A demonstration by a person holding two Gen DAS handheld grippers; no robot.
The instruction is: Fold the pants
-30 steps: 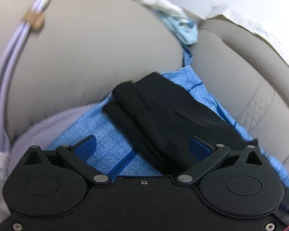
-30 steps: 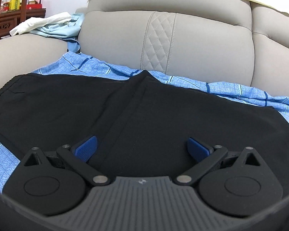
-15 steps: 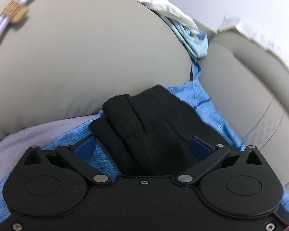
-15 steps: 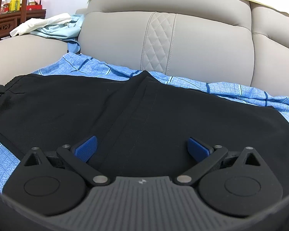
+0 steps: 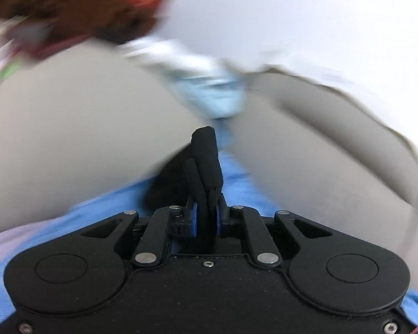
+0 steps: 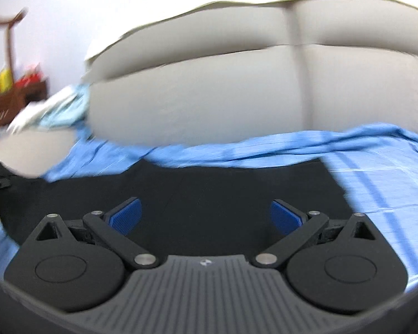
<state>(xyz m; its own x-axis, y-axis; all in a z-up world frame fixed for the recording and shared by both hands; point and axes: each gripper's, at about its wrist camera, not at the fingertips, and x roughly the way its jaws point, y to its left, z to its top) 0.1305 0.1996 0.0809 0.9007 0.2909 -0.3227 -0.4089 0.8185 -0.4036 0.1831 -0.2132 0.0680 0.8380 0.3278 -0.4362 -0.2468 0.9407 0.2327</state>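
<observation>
While both views are smeared by blur, the left tool [image 5: 206, 217] is seen with its blue pads drawn almost together, clamped on a thick bunched edge of the black pants [image 5: 204, 164]. That gathered roll of cloth is pinched between the pads and stands up out of them, running away from the camera toward the gap where the sofa [image 5: 78, 128] arm meets the backrest. More black cloth hangs down to the left of the roll onto the blue sheet [image 5: 119, 197].

From the right wrist view, the right tool [image 6: 204, 215] is shown with its blue pads [image 6: 125, 215] spread wide apart and nothing gripped between them. It is held low over the pants [image 6: 209, 192]; whether the pads touch the cloth cannot be told. The pants are spread flat on the blue sheet [image 6: 376, 167] across the sofa [image 6: 209, 100] seat, with their long axis lying left to right across the view. Their left end is drawn up toward the left edge of the picture, where a small part of the other tool is glimpsed. A pale blue and white heap of clothes [image 6: 58, 108] is seen on the sofa arm, with brown wooden furniture [image 6: 11, 103] behind it.
</observation>
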